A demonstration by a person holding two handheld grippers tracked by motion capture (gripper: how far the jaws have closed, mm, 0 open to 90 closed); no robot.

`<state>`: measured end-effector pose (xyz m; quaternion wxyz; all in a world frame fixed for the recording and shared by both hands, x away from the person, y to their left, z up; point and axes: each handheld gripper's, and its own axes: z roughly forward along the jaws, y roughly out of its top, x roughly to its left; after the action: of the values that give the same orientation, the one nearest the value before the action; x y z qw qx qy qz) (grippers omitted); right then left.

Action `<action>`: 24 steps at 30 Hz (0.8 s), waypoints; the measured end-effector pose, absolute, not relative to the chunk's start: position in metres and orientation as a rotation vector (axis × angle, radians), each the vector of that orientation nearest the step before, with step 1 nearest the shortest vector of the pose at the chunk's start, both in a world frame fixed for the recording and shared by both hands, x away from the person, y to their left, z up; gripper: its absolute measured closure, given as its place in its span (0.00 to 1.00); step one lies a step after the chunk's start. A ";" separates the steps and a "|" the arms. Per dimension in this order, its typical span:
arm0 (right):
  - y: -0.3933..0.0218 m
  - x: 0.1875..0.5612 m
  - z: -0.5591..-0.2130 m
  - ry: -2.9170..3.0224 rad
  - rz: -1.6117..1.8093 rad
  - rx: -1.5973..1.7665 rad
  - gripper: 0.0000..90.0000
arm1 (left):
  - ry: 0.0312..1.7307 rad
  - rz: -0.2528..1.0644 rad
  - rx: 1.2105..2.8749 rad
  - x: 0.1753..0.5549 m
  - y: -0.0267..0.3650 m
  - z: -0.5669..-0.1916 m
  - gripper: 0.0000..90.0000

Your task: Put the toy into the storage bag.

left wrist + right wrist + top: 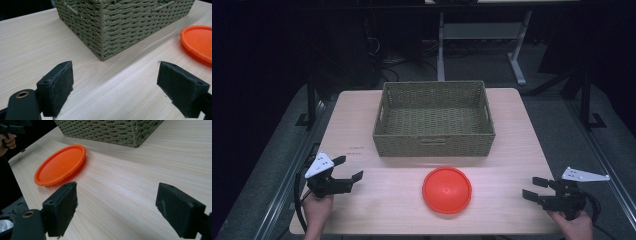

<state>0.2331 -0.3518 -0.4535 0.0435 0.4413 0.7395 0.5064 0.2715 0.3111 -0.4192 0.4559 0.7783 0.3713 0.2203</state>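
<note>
An orange round plate [447, 189] lies upside down on the wooden table [357, 130], in front of a woven basket [434, 118]. My left gripper [350, 168] rests low at the table's left front, jaws wide open and pointing toward the plate, nothing between them. My right gripper [535, 187] sits at the right front, also open and bare, aimed left at the plate. In the left gripper view the gripper [115, 82] faces the basket corner [105, 27] with the plate [198, 42] at the right. In the right gripper view the gripper [116, 206] has the plate [61, 163] ahead on the left.
The basket [110, 131] is empty and stands at the table's middle back. Bare wood [512, 150] lies between each gripper and the plate. The other hand [8, 141] shows far off. Dark floor and a metal stand [442, 45] lie beyond the table.
</note>
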 end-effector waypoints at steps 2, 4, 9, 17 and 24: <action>-0.352 0.233 -0.454 2.262 1.546 1.348 0.18 | 0.919 0.540 1.919 0.273 0.311 -0.420 0.15; -0.351 0.233 -0.454 2.263 1.546 1.338 0.19 | 0.919 0.539 1.926 0.273 0.311 -0.420 0.15; -0.343 0.235 -0.447 2.273 1.528 1.311 0.18 | 0.906 0.534 1.923 0.272 0.309 -0.420 0.15; -0.325 0.242 -0.426 2.312 1.515 1.282 0.18 | 0.906 0.541 1.919 0.272 0.308 -0.421 0.15; -0.304 0.248 -0.412 2.386 1.486 1.256 0.18 | 0.898 0.543 1.926 0.271 0.308 -0.420 0.15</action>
<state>0.2479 -0.3038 -0.4122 0.0314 0.4078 0.7746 0.4823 0.2710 0.3083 -0.4203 0.4564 0.7813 0.3643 0.2204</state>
